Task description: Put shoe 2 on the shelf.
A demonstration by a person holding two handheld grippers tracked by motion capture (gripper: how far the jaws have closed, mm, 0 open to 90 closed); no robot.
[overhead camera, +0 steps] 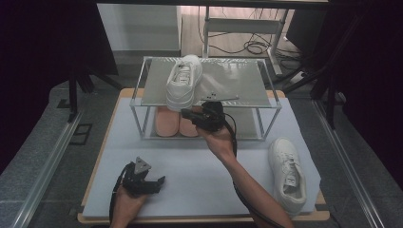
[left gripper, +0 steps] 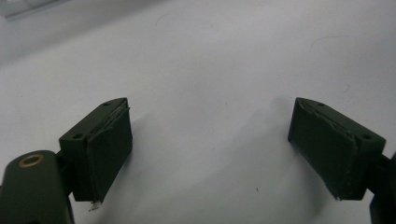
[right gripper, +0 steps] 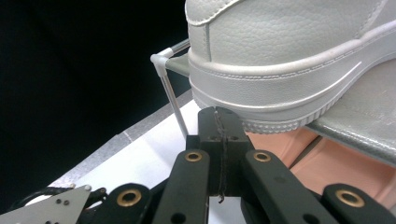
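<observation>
The top shelf (overhead camera: 247, 80) hides most of the pink shoes (overhead camera: 175, 122) below it.

The left gripper (left gripper: 210, 149) hangs over the pale table (left gripper: 210, 56), its two black fingers (left gripper: 100, 149) spread wide apart with nothing between them. Each pad faces inward, its edge frayed. A soft shadow lies on the bare surface beneath. A light strip crosses the top left corner.

A white sneaker (overhead camera: 183, 81) rests on the silver-grey rack (overhead camera: 237, 78), with salmon-pink slippers (overhead camera: 175, 124) beneath at its 6 o'clock. A second white sneaker (overhead camera: 287, 173) lies at 4 o'clock on the pale lavender-grey mat (overhead camera: 199, 171). Both grippers are black.
</observation>
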